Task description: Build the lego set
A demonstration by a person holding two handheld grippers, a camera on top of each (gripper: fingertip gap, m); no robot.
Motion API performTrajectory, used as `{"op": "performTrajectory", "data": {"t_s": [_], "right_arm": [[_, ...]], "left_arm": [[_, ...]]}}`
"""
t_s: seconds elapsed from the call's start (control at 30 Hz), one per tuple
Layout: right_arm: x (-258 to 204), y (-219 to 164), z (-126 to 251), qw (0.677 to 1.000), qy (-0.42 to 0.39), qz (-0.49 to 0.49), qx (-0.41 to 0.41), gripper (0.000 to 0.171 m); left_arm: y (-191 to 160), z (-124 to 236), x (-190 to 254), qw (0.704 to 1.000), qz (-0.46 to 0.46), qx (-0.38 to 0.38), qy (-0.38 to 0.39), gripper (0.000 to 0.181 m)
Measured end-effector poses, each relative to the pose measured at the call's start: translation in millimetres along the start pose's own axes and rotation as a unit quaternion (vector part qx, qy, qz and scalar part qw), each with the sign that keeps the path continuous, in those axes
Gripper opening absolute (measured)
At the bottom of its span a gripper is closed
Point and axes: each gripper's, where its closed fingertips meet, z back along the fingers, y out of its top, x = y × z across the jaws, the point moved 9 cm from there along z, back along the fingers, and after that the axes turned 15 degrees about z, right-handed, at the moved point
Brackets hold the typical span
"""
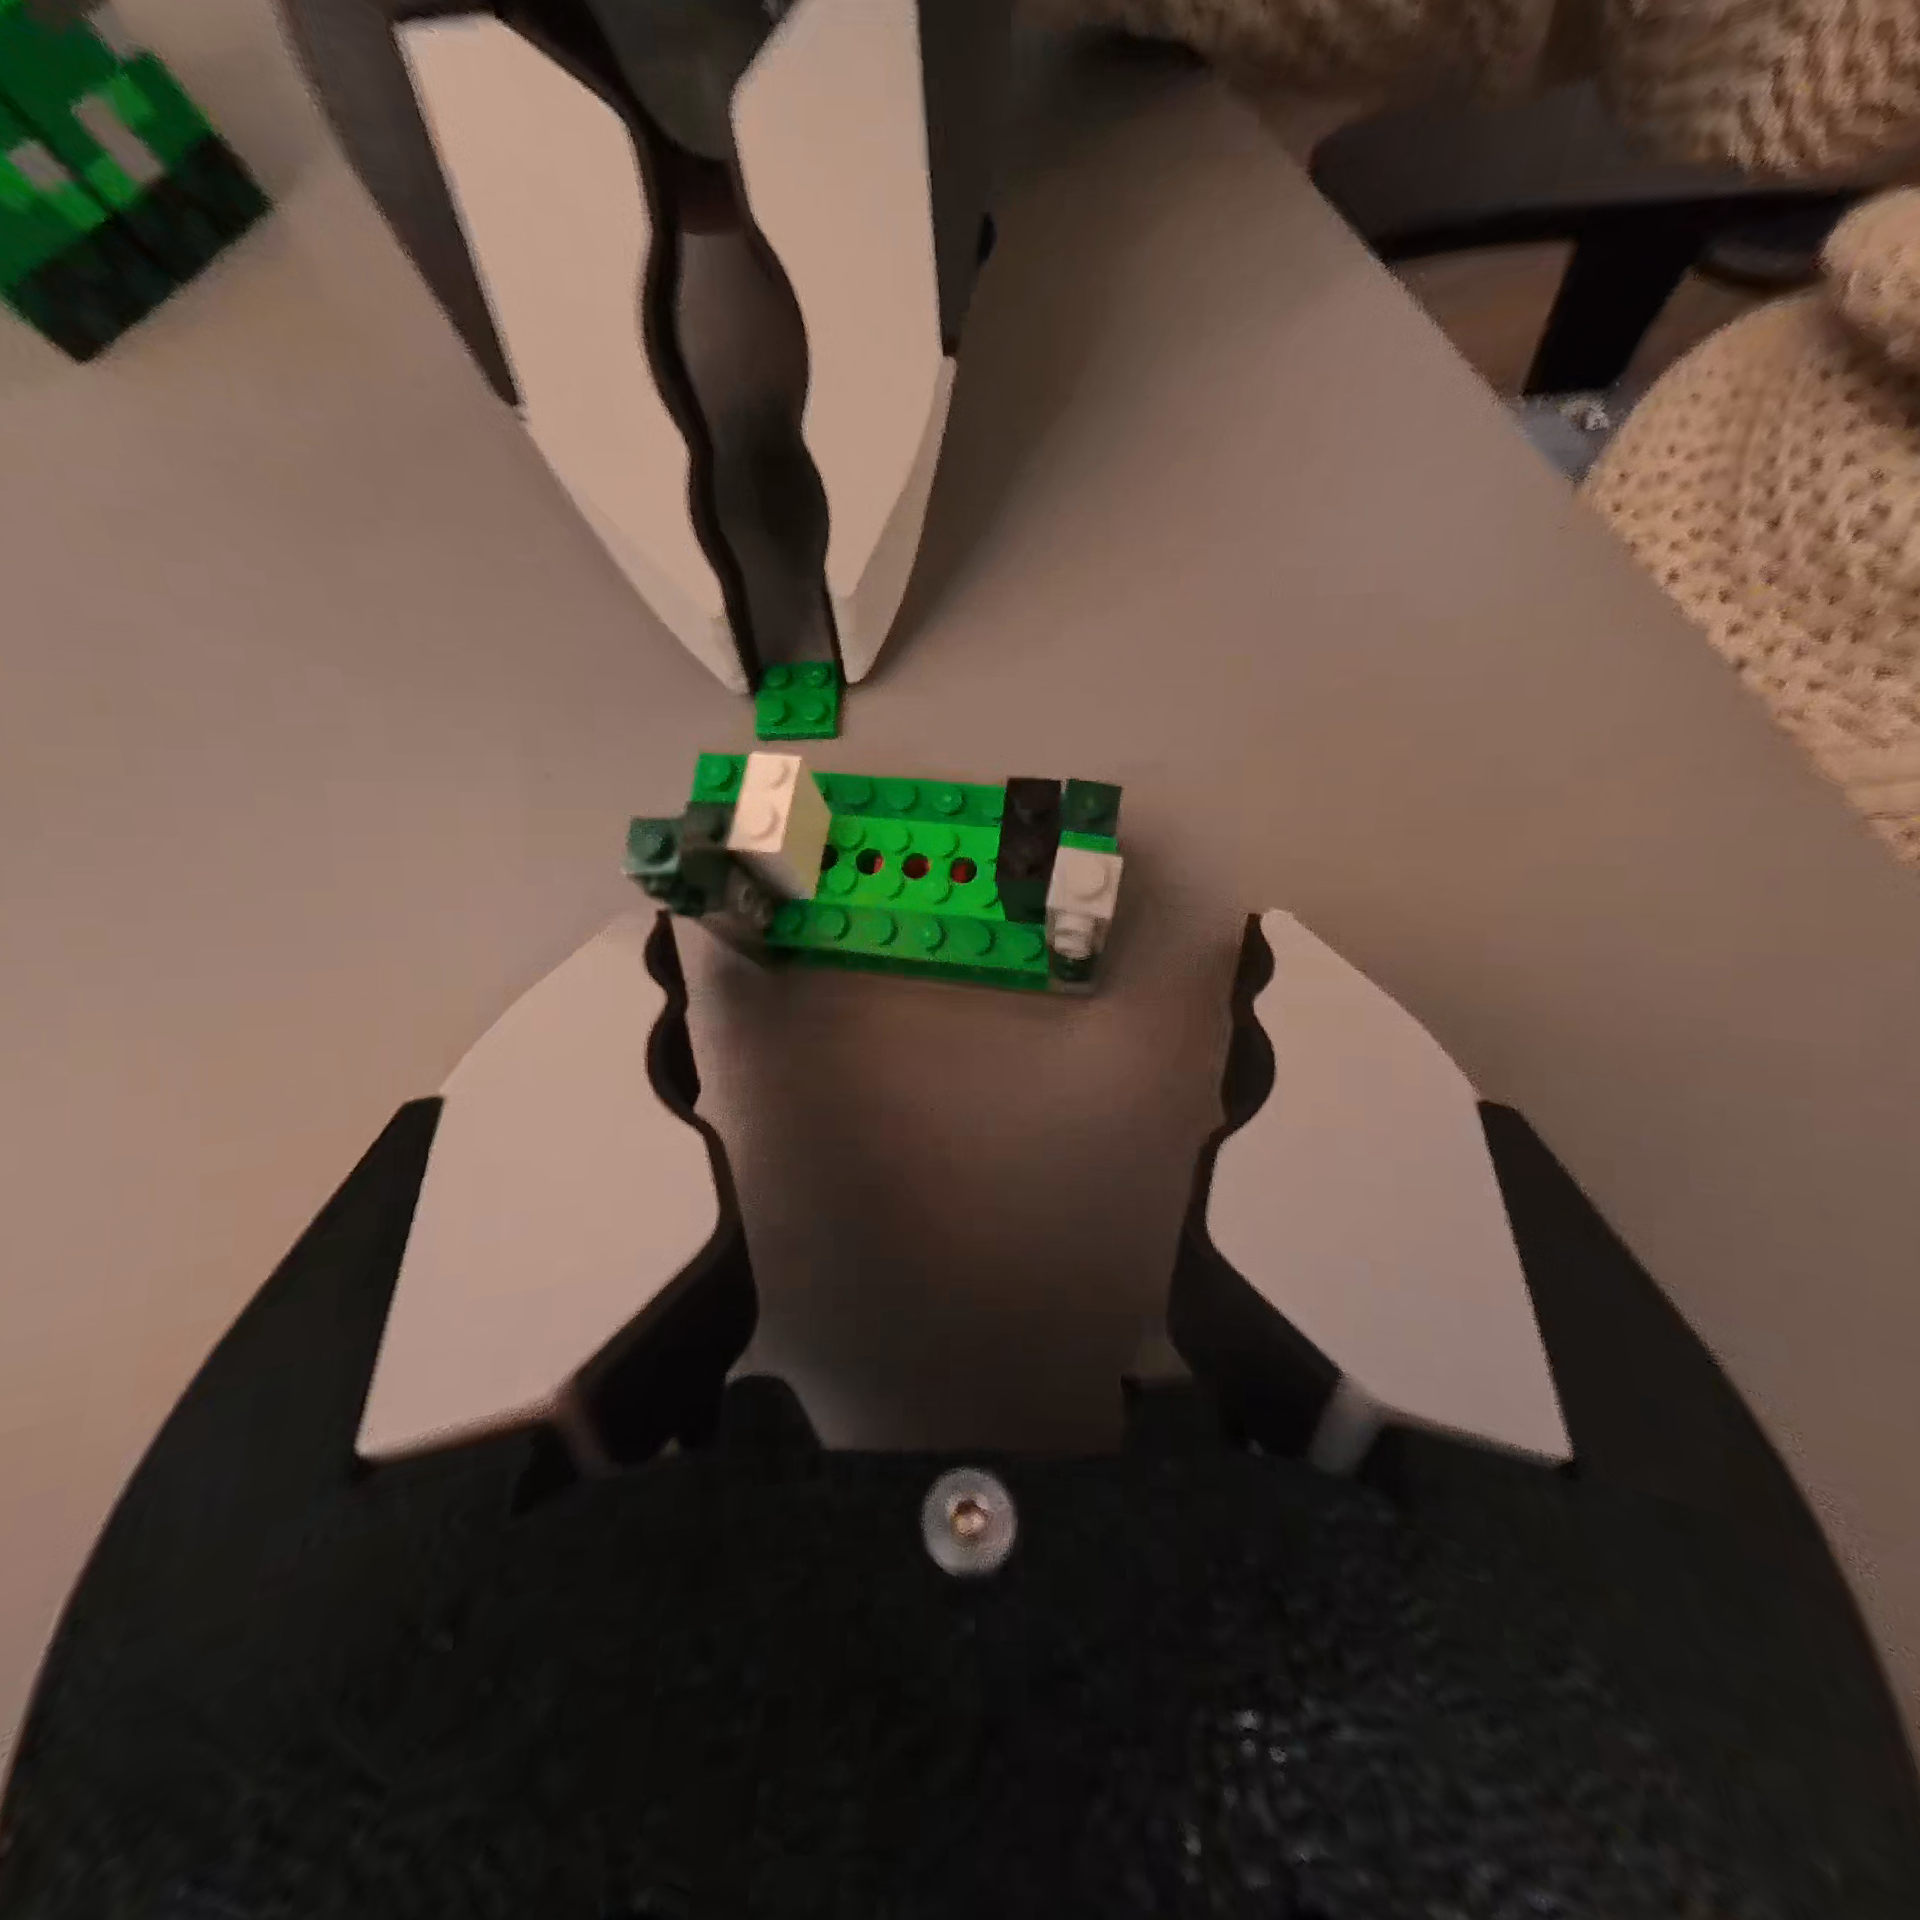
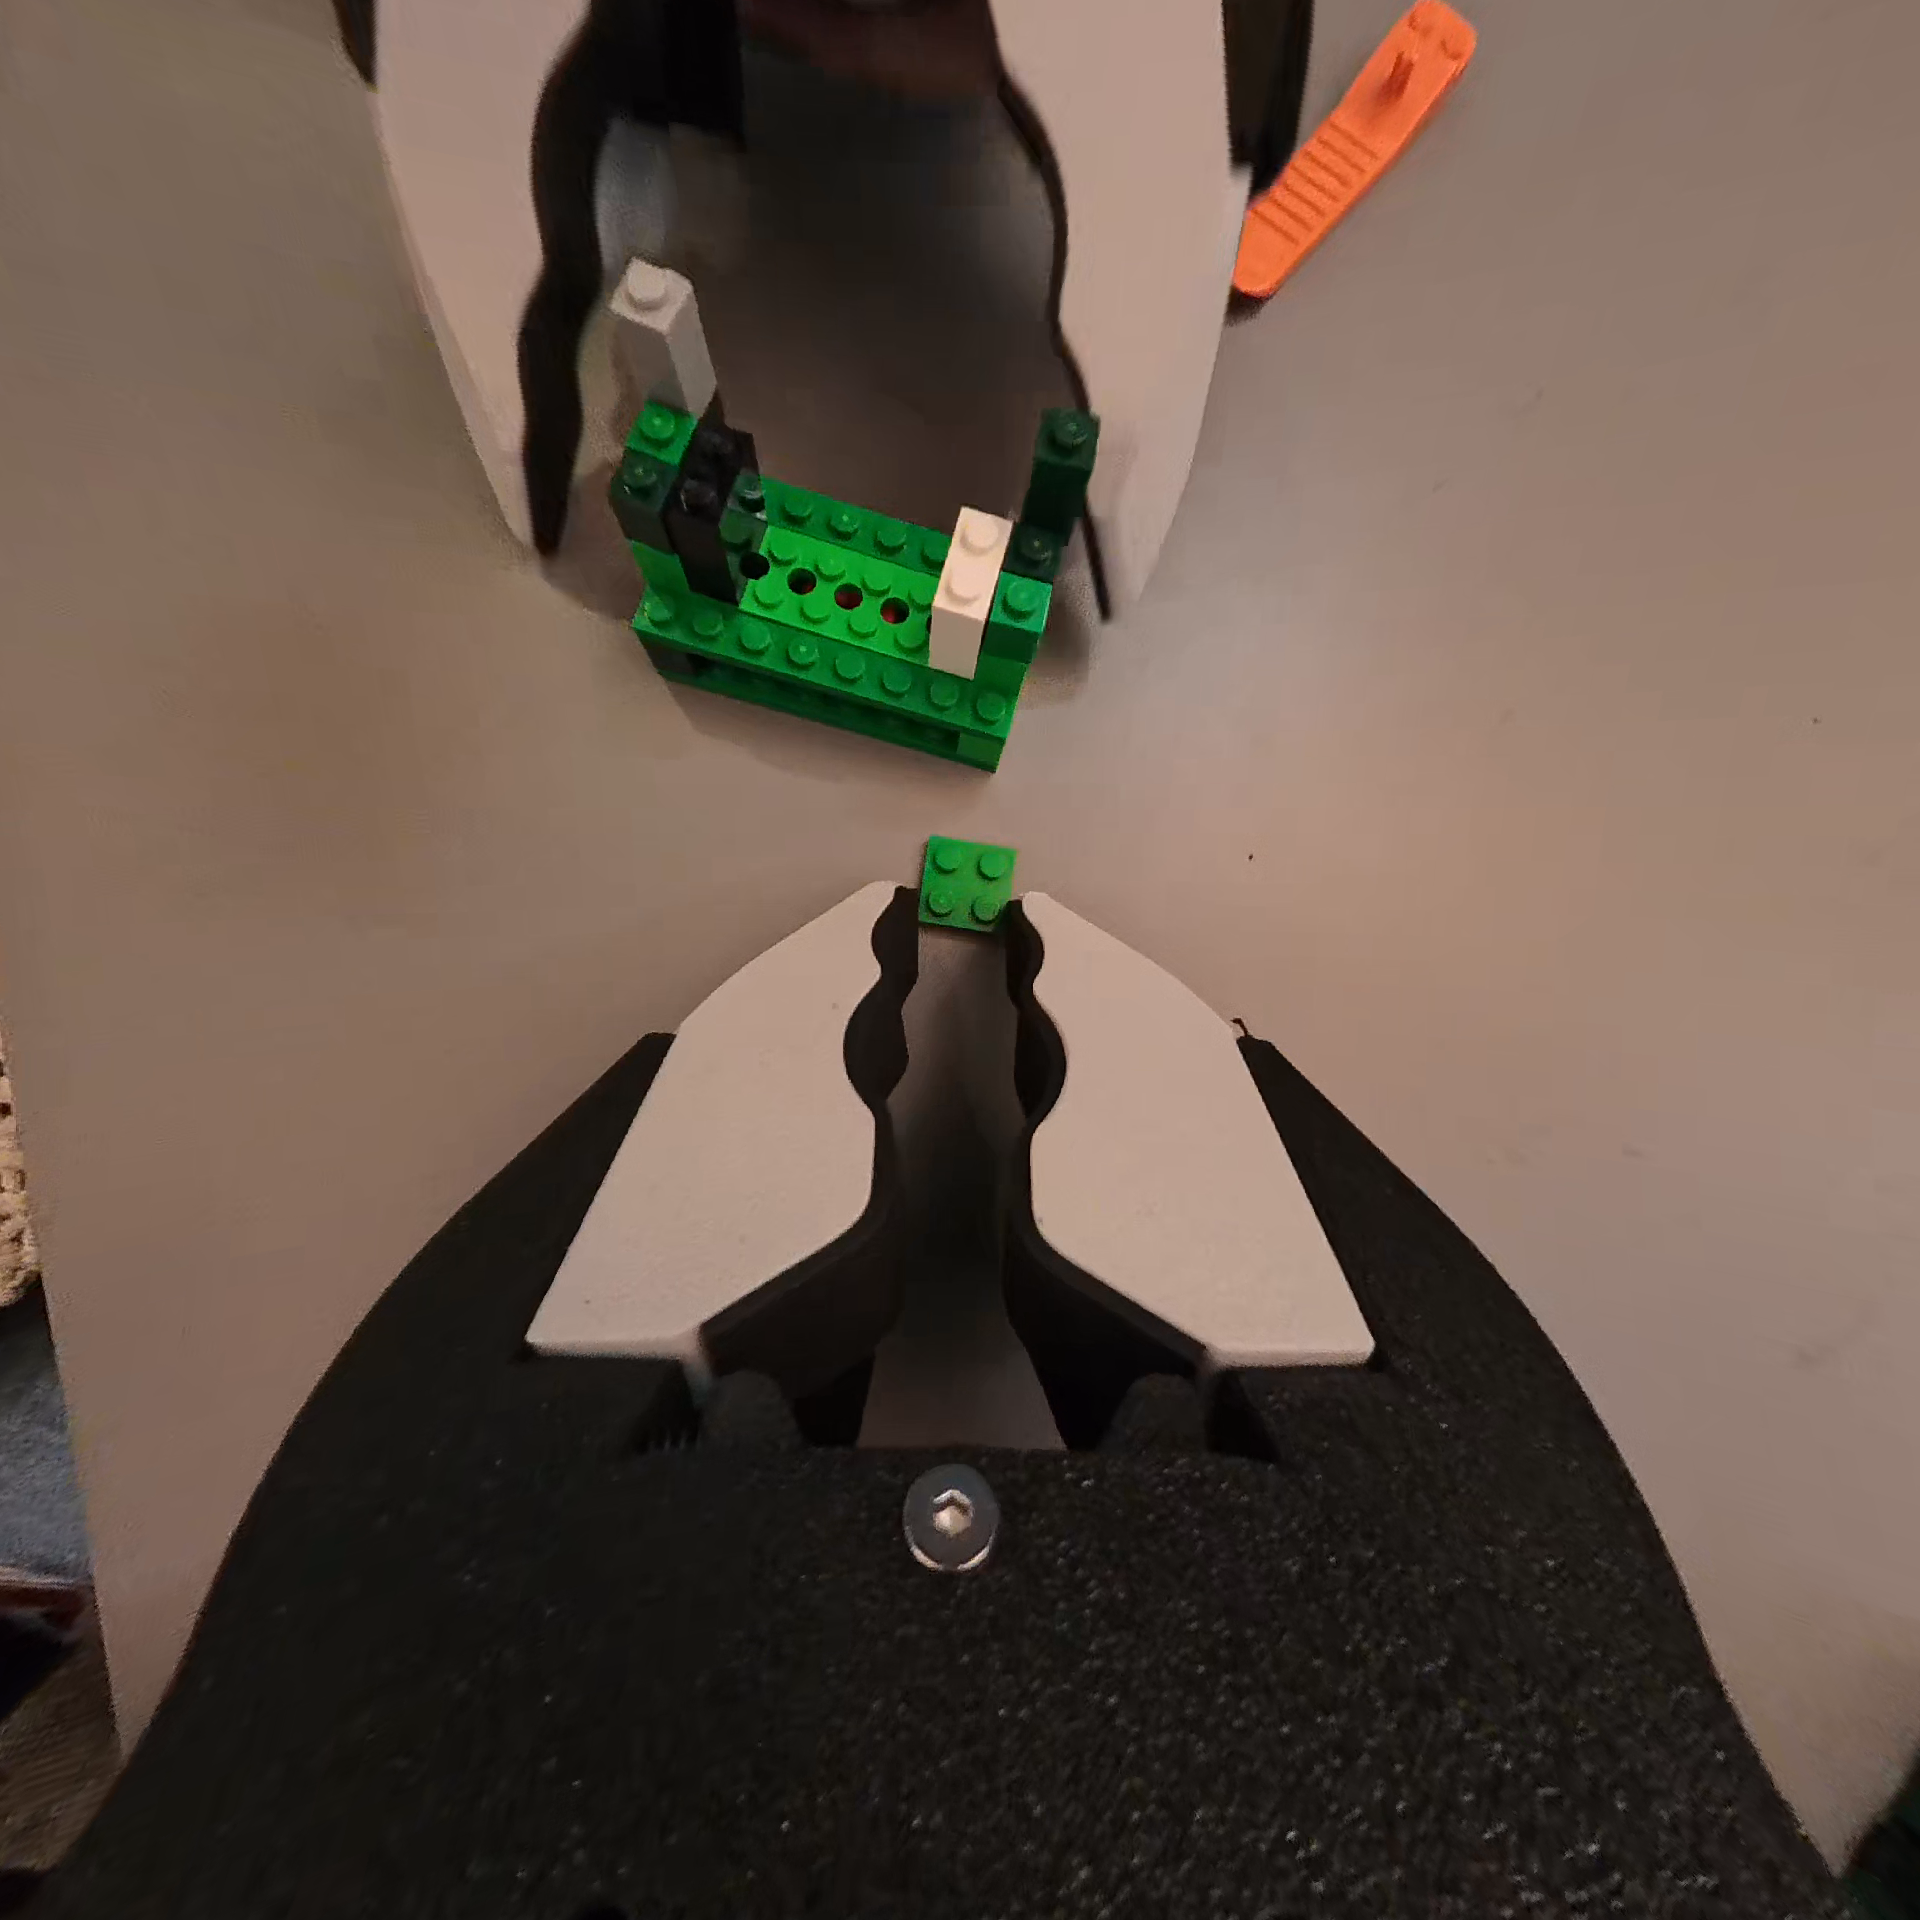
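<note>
The pale grey tabletop carries everything, and the landmark on it is the half-built green brick model, a long bright green base with a row of round holes down its middle, white, black and dark green posts rising at both ends. Beyond the model from the right wrist camera hovers the left gripper, its white fingers spread wide with nothing between them, one finger standing off each end of the model; it is placed to steady the model but I cannot tell whether it touches it. On the model's near side is the right gripper, fingers nearly together and pinching the back edge of a small bright green two-by-two studded plate, which sits just short of the model, low over the table.

To place it well, I would first close the left fingers on the model's ends, then carry the plate over level, line its studs with those on the model, and press straight down. The edge grip looks shallow, so a tilt could twist the plate loose.

Well beyond the model lies an orange plastic brick separator.
</note>
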Motion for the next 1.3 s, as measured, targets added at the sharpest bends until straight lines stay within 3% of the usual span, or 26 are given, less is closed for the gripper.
{"op": "performTrajectory", "data": {"t_s": [0.5, 0.67, 1.07, 1.17, 1.3], "right_arm": [[-29.5, 13.5, 31.0, 0.997, -0.047, -0.018, 0.058, 0.015], [-34.4, 26.4, 30.2, 0.994, -0.049, -0.033, 0.093, 0.015], [-43.4, 66.0, 20.4, 0.998, -0.039, -0.029, 0.028, 0.015], [-44.9, 67.9, 16.9, 0.999, -0.029, -0.027, 0.02, 0.015], [-46.1, 70.0, 13.9, 0.999, -0.025, -0.027, 0.017, 0.015]], "left_arm": [[9.5, -13.1, -13.6, 0.993, -0.066, -0.017, -0.095, 0.105], [12.9, -17.5, -14.1, 0.989, -0.063, -0.033, -0.132, 0.084], [7.2, -13.0, 6.9, 1.0, 0.016, -0.001, -0.016, 0.078], [6.2, -11.6, 9.2, 1.0, 0.012, 0.007, -0.002, 0.08], [3.1, -10.9, 13.6, 0.999, -0.019, -0.009, -0.041, 0.108]]}}
